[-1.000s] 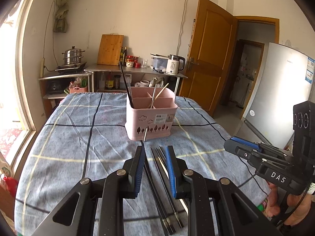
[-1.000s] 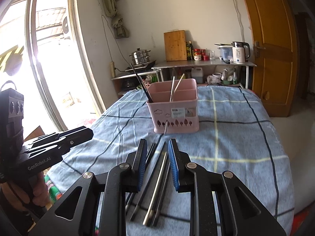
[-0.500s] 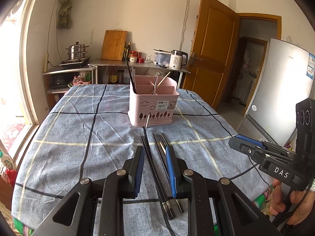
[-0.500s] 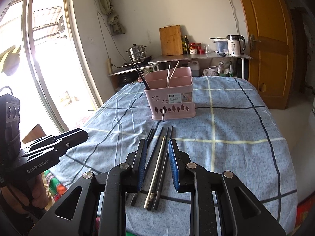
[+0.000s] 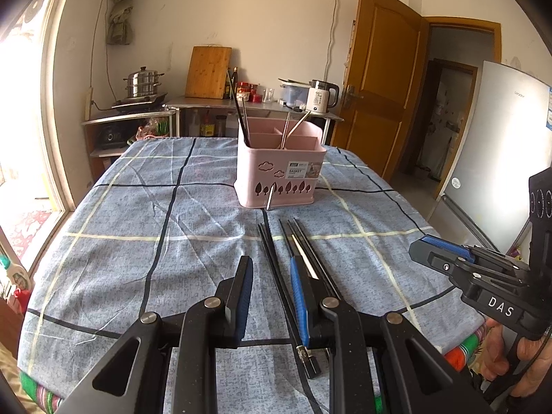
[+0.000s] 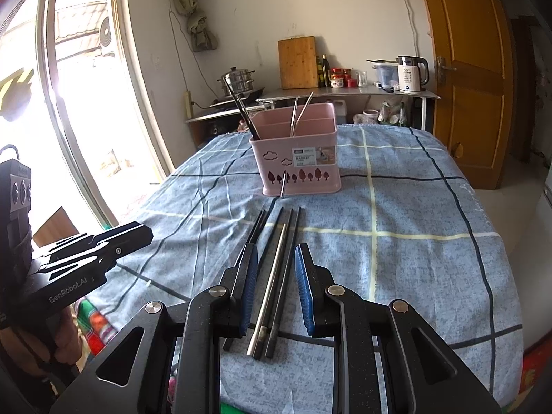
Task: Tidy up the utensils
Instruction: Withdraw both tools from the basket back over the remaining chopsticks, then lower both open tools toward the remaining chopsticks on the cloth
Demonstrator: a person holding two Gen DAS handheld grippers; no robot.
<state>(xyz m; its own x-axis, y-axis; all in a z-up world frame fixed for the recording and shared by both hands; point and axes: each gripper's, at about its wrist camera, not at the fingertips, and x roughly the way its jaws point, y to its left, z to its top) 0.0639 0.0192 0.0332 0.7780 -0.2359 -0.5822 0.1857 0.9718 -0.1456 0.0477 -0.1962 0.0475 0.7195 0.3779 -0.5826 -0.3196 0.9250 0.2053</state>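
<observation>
A pink utensil basket stands mid-table. Black chopsticks lean in its left compartment and metal ones in the middle one. One metal stick leans against its front. Several black and metal chopsticks lie on the cloth in front of it, pointing at the basket. My left gripper hovers open over the black ones on their left side. My right gripper hovers open over the metal one. Neither grips anything. Each gripper also shows in the other's view: right gripper, left gripper.
A blue checked cloth covers the table, whose near edge runs just below the grippers. A window is on the left, a counter with a pot, cutting board and kettle behind, a wooden door and a fridge to the right.
Both grippers have sunk a little toward the table, and the chopsticks' near ends now show between the fingers. The jaws' gaps are unchanged.
</observation>
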